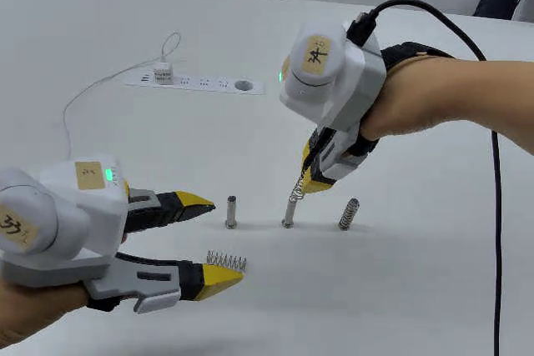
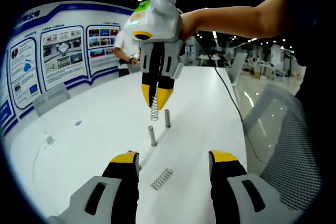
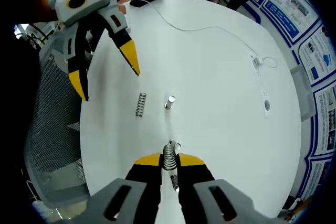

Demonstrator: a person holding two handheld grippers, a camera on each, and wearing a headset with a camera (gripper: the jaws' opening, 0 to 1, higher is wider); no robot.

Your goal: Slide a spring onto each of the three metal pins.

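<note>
Three short metal pins stand in a row on the white table (image 1: 100, 122). The left pin (image 1: 231, 212) is bare. A spring (image 1: 349, 213) sits over the right pin. My right gripper (image 1: 310, 174) is shut on another spring (image 1: 298, 187) and holds its lower end at the top of the middle pin (image 1: 289, 213). That spring (image 3: 169, 153) stands between its yellow fingertips. My left gripper (image 1: 213, 239) is open at the near left, with a loose spring (image 1: 227, 260) lying flat on the table near its lower tip. The loose spring (image 2: 161, 178) lies between the open jaws, before the bare pin (image 2: 152, 136).
A white power strip (image 1: 196, 83) with a thin white cable (image 1: 92, 85) lies at the back of the table. The right gripper's black cable (image 1: 496, 206) hangs down on the right. A person (image 2: 126, 51) stands beyond the table by wall posters.
</note>
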